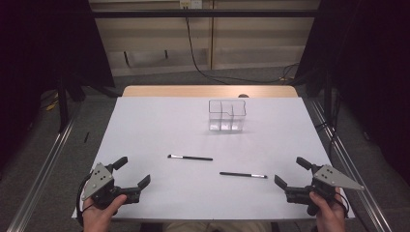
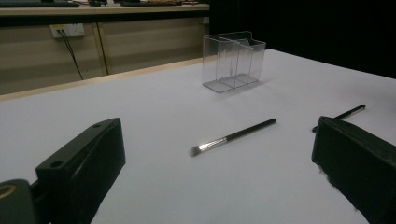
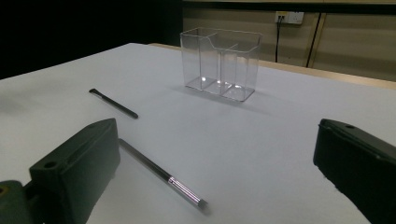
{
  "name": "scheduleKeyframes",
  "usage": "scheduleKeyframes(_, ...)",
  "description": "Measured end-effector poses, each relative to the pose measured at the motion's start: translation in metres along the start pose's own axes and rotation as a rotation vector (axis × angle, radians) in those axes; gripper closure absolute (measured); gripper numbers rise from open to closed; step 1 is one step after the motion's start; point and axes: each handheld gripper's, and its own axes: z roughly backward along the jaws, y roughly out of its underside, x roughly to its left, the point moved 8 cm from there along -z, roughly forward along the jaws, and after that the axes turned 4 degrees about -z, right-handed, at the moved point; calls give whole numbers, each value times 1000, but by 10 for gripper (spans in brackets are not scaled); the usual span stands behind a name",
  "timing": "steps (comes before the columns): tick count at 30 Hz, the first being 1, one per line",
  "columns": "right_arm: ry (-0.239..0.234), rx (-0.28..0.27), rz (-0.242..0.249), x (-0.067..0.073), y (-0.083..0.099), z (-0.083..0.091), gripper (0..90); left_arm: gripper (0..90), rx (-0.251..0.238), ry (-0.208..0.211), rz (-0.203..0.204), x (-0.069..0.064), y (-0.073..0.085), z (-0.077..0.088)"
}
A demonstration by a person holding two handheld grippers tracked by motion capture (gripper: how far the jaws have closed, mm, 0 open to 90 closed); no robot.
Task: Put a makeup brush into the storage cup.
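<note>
Lying on the white table (image 1: 145, 125) are two slim black brushes, well apart from each other and from the clear organizer (image 1: 226, 116) that stands upright in the upper middle of the high view. One brush (image 1: 190, 157) sits just left of centre with its bristle end to the left; the other brush (image 1: 243, 175) lies lower and to the right, its silver ferrule pointing right. Nothing lies between either brush and the organizer, which has three compartments, all bare.

At the lower left of the frame the left gripper (image 1: 131, 172) is held in a hand (image 1: 99, 214), jaws spread wide with nothing between them. At the lower right the right gripper (image 1: 291, 172) is held in the other hand (image 1: 330, 212), jaws likewise wide apart and holding nothing. In the right gripper view the nearer brush (image 3: 161, 175) runs partly behind the left jaw.

A wood strip (image 1: 208, 91) edges the table's far side. Beyond it are grey floor, a pale wall with a cable (image 1: 193, 53) hanging from an outlet (image 1: 190, 4), and dark curtains on both sides.
</note>
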Motion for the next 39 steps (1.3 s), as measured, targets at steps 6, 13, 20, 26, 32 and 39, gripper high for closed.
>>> scheduleKeyframes(6,-5,1,6,1,0,-1,2,26,5,-7,-2,2,1,1)
scheduleKeyframes(13,-16,5,11,3,0,-3,2,26,5,-11,-1,2,2,4)
scheduleKeyframes(20,-15,4,10,3,0,-3,2,26,15,-1,-5,0,1,2)
scheduleKeyframes(26,-13,8,13,3,-1,-4,1,26,44,38,-6,-5,2,-3)
scheduleKeyframes(32,-31,13,21,7,0,-5,1,26,43,48,4,-6,-3,-6)
scheduleKeyframes(39,-34,16,19,6,0,-5,1,27,48,87,-8,-12,-10,-18)
